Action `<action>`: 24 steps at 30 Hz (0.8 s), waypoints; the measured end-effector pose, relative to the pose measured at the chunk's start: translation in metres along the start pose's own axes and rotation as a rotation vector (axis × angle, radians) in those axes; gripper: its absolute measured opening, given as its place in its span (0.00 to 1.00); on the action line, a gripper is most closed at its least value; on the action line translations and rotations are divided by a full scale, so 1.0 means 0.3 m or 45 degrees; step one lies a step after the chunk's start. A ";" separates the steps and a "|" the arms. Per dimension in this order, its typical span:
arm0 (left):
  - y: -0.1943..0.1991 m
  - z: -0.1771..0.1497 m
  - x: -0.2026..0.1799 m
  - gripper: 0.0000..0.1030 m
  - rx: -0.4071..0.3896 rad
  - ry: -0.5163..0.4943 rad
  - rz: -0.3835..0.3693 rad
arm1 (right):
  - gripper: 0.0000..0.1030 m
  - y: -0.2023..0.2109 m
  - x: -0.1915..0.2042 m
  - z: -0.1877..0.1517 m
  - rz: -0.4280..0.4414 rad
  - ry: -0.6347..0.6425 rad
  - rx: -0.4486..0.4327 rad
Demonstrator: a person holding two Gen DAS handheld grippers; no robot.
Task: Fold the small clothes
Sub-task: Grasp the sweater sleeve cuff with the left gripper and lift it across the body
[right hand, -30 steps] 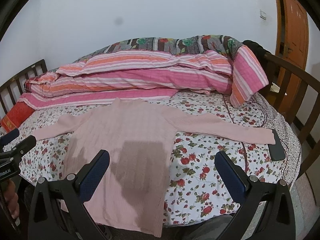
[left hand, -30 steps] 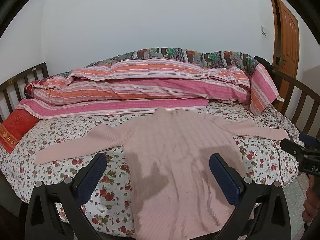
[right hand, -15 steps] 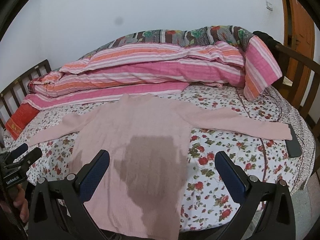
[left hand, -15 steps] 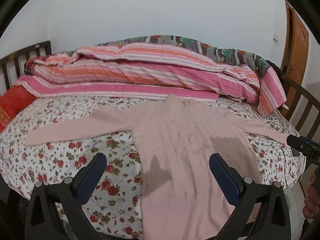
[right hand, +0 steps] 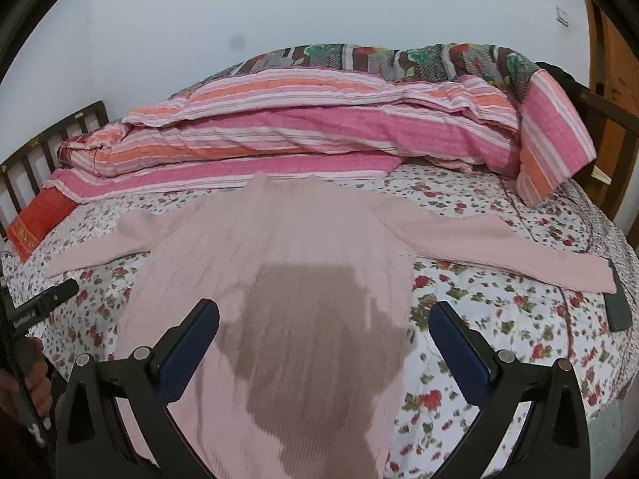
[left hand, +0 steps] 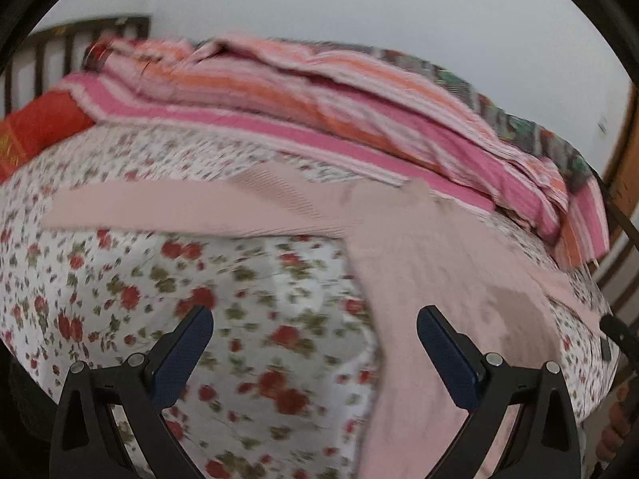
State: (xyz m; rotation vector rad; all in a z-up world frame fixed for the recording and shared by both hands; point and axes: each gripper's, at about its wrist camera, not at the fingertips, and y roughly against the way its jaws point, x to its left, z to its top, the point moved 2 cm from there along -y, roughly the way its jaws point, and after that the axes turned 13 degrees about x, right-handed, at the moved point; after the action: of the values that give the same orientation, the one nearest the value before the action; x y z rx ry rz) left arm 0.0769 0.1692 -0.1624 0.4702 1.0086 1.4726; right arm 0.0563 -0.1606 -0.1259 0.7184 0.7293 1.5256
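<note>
Swinging toward nine o'clock since a second ago, the left tongs [left hand: 315, 321] now look over the sweater's left sleeve [left hand: 159, 209] instead of its body, and their view is smeared with motion; the right tongs [right hand: 323, 315] have closed in over the torso. Both pairs stand wide and hold nothing.

The pink sweater [right hand: 295, 263] lies flat on the bed's floral sheet [right hand: 491, 319], collar at twelve o'clock near the striped quilt [right hand: 319, 135], sleeves spread toward nine and three, hem hanging over the six o'clock edge. A dark patch on the torso is probably shadow, though I cannot rule out damp.

It looks like a ribbed knit: light, limp and stretchy, likely to sag and drag across the sheet rather than slide. Pinching one layer would pull it out of shape. The left cuff [left hand: 56, 215] seems the sensible hold for the left tongs, and the right cuff [right hand: 599, 279], just beside a dark phone [right hand: 619, 311], for the other.
</note>
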 end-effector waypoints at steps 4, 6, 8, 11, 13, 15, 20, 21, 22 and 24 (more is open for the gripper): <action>-0.055 0.038 0.156 0.95 -0.002 0.156 -0.010 | 0.99 -0.079 -0.013 0.016 0.017 -0.018 0.023; -0.073 0.061 0.226 0.95 -0.008 0.212 -0.012 | 0.99 -0.114 -0.018 0.020 0.004 -0.027 0.028; -0.085 0.092 0.314 0.95 -0.033 0.278 0.020 | 0.98 -0.146 -0.022 0.024 0.011 -0.031 0.046; -0.098 0.133 0.427 0.93 -0.060 0.367 0.074 | 0.90 -0.183 -0.025 0.024 0.025 -0.046 0.058; -0.117 0.163 0.520 0.91 -0.064 0.445 0.108 | 0.89 -0.199 -0.022 0.023 0.026 -0.049 0.051; -0.136 0.184 0.595 0.86 -0.064 0.508 0.116 | 0.89 -0.210 -0.018 0.018 0.027 -0.050 0.036; -0.161 0.228 0.729 0.72 -0.133 0.608 0.033 | 0.89 -0.259 0.001 0.010 -0.011 -0.001 0.079; -0.162 0.232 0.747 0.68 -0.141 0.627 0.032 | 0.89 -0.265 0.006 0.006 -0.024 0.014 0.081; -0.166 0.241 0.767 0.66 -0.150 0.648 0.034 | 0.89 -0.267 0.009 0.003 -0.034 0.022 0.082; -0.170 0.255 0.798 0.58 -0.165 0.694 0.069 | 0.89 -0.271 0.014 -0.004 -0.051 0.027 0.093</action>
State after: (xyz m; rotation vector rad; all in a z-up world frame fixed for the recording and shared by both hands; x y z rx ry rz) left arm 0.1218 0.4135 -0.2259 -0.0070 1.3174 1.7477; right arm 0.1042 -0.1512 -0.1912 0.7389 0.8141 1.4786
